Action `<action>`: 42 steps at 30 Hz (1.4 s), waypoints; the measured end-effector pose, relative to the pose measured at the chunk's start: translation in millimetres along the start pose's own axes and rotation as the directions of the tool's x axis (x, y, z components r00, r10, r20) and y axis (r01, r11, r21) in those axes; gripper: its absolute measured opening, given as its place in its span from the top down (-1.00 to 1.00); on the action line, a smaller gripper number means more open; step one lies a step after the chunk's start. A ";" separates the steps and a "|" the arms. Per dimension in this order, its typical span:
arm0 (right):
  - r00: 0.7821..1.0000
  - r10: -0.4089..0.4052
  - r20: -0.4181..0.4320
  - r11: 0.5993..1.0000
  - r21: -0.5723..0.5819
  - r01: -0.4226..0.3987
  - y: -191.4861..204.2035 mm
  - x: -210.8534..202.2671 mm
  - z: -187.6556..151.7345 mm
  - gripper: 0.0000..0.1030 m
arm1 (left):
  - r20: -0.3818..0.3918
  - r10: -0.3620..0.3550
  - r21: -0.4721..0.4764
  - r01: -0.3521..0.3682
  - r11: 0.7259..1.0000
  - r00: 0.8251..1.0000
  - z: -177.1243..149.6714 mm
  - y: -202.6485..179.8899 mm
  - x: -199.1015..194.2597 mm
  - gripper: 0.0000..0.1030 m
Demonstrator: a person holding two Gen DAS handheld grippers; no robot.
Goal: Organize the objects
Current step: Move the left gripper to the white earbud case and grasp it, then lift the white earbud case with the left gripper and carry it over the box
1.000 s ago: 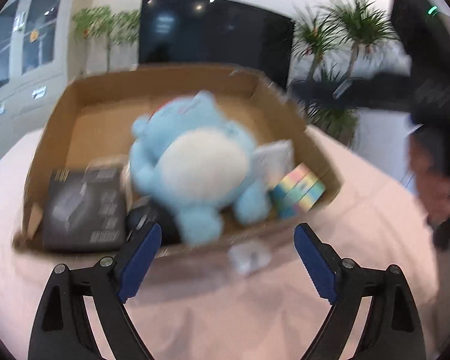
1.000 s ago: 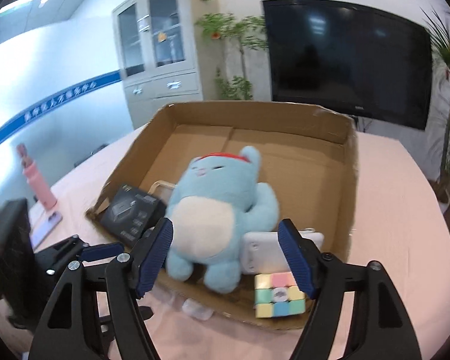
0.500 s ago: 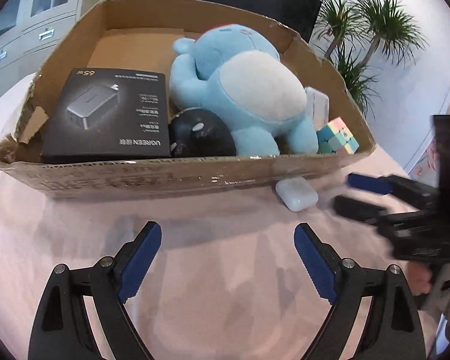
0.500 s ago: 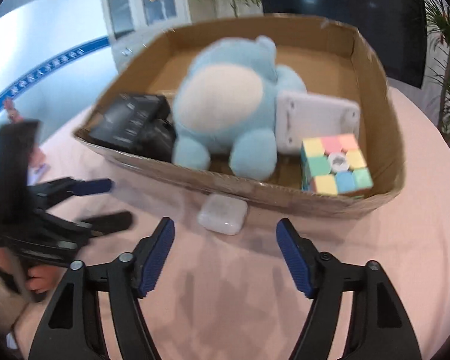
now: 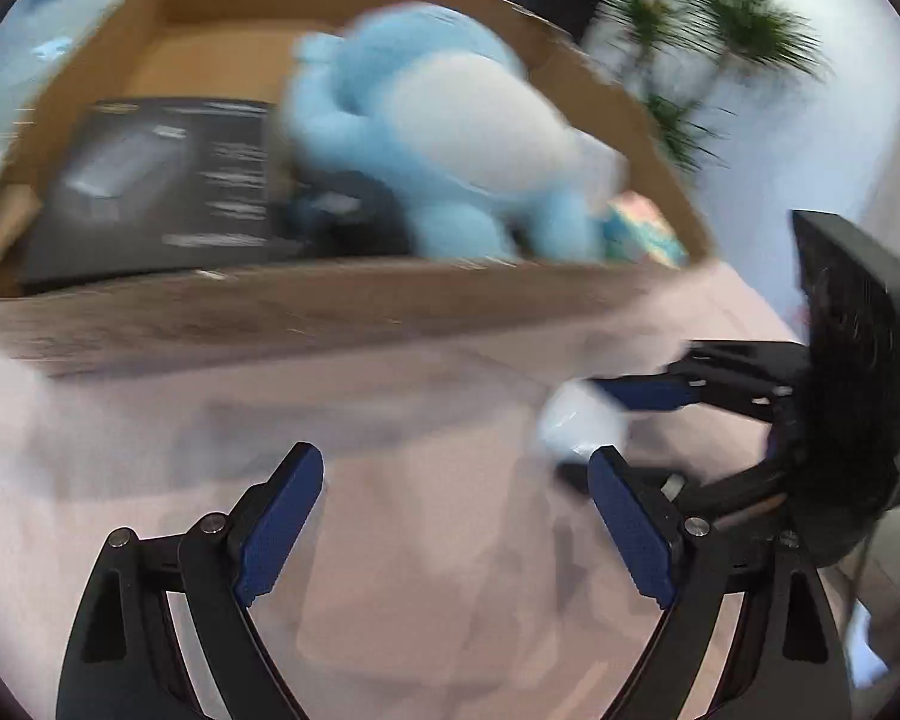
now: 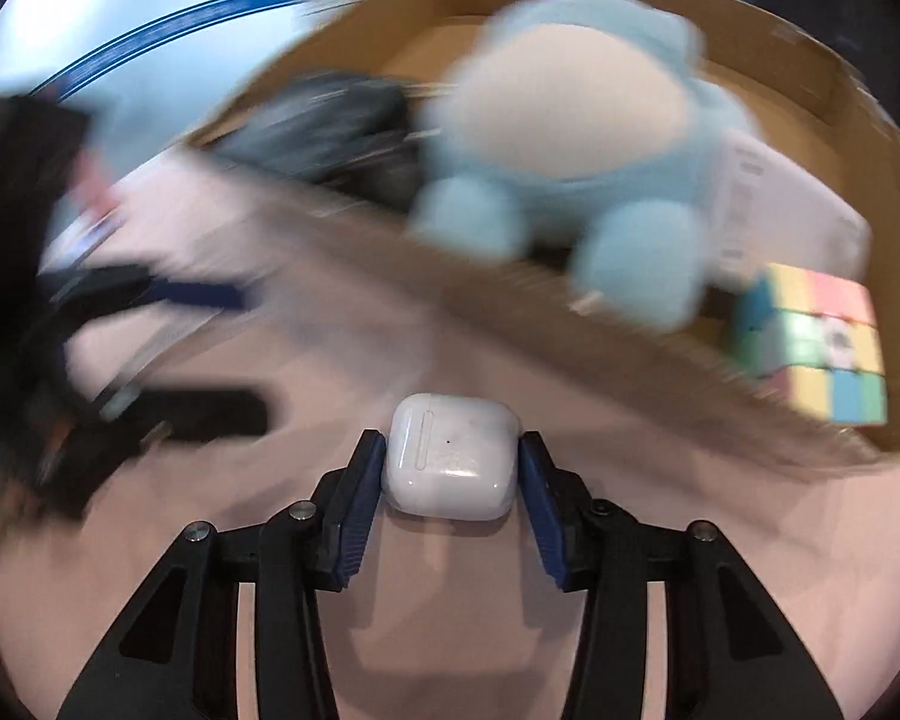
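A white earbud case (image 6: 450,462) lies on the pink tablecloth just in front of the cardboard box (image 6: 510,300). My right gripper (image 6: 451,444) is closing on it, and both blue pads touch its sides. The left wrist view shows the same case (image 5: 576,426), blurred, between the right gripper's fingers (image 5: 642,393). My left gripper (image 5: 453,459) hovers open over bare cloth to the left of the case, with nothing between its pads. Inside the box sit a blue plush toy (image 5: 450,120), a black charger box (image 5: 150,180) and a pastel puzzle cube (image 6: 822,348).
A white flat box (image 6: 780,204) leans behind the cube, and a dark round object (image 5: 348,216) lies by the plush's feet. The box's front wall (image 5: 330,312) stands close ahead of both grippers. Potted plants (image 5: 720,18) stand beyond the table.
Both grippers have dropped towards the tablecloth in front of the box. The right gripper moved onto the earbud case and narrowed until its pads met the case. The left gripper's opening is unchanged.
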State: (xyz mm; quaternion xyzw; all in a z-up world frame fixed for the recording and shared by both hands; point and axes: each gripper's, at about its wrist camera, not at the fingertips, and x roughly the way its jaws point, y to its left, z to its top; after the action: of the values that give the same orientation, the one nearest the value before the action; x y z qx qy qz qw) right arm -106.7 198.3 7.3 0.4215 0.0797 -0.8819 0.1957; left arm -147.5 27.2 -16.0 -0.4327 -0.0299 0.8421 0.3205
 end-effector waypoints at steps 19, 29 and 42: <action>0.991 0.134 -0.022 0.961 -0.240 -0.135 50.6 -19.7 -32.8 0.04 | -0.136 -0.052 0.265 0.087 0.960 0.989 -23.7 -57.4 5.5 0.20; 0.989 0.144 -0.021 0.957 -0.250 -0.145 53.4 -20.8 -34.0 0.17 | -0.138 -0.063 0.258 0.097 0.961 0.988 -20.7 -55.6 10.3 0.22; 0.990 0.137 -0.018 0.957 -0.255 -0.137 53.7 -21.6 -36.3 0.18 | -0.124 -0.060 0.246 0.089 0.965 0.991 -17.7 -59.2 13.5 0.21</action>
State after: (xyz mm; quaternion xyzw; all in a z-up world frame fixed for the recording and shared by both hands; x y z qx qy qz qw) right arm -46.4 166.5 2.4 0.3974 0.1635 -0.8484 0.3091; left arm -109.5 77.7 -17.3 -0.4351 0.0789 0.8001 0.4052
